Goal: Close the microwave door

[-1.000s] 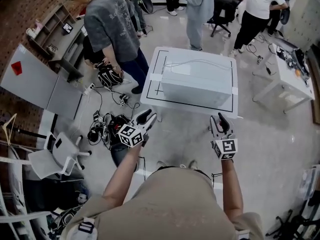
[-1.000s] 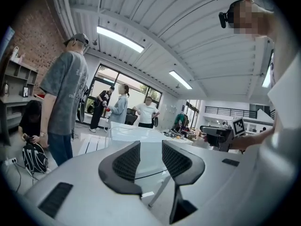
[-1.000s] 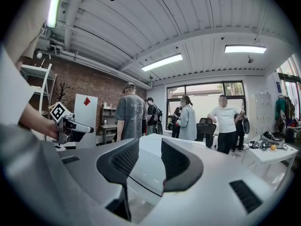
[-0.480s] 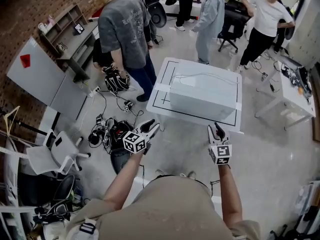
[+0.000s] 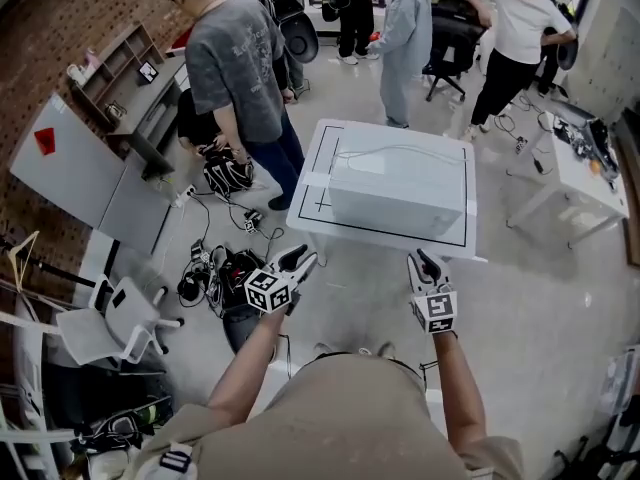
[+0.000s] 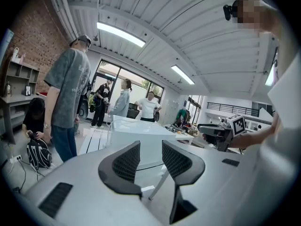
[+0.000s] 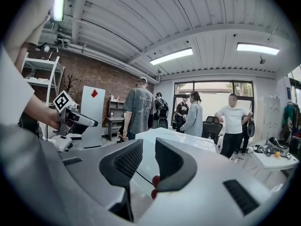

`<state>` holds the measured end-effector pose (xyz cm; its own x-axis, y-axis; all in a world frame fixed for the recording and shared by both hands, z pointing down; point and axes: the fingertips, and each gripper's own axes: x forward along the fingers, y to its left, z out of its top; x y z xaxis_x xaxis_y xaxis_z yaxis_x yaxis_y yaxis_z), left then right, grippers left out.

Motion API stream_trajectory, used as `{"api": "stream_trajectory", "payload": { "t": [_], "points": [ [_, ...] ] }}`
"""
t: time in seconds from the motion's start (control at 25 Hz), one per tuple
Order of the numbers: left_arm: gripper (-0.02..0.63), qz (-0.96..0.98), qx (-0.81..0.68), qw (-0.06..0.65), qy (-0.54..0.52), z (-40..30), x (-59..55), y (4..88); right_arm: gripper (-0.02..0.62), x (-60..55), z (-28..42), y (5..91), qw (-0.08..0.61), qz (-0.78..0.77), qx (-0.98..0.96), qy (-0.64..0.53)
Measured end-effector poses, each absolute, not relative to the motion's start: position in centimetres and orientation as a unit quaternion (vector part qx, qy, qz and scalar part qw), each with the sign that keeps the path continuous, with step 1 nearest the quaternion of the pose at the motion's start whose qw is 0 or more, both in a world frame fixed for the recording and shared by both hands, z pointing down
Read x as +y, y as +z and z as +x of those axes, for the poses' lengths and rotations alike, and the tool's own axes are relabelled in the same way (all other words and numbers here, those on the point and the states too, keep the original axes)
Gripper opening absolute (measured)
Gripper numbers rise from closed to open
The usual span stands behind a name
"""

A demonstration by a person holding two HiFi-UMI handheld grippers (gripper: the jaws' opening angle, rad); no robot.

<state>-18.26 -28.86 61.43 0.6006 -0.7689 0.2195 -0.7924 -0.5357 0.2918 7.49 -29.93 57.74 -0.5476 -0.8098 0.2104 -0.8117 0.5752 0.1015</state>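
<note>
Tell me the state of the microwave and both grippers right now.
microwave, on the table, no door seen swung out, looks shut from above.
left gripper, jaws apart, nothing between them, short of the table.
right gripper, jaws apart, nothing between them, short of the table.

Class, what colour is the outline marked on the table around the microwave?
Black outline; clearest in the head view.

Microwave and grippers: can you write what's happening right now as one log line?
left gripper: open, empty | right gripper: open, empty | microwave: on table, untouched | door: state unclear
</note>
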Motion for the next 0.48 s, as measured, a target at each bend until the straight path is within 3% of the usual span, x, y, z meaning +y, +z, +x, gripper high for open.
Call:
{"api": "stream_trajectory", "payload": {
  "t": [0.48],
  "points": [
    [0.153,0.881,-0.425,0.206,0.036,-15.6,-28.3,62.3,0.073,-29.3,9.4,56.2,0.082,0.473,-0.877,0.018]
  ]
}}
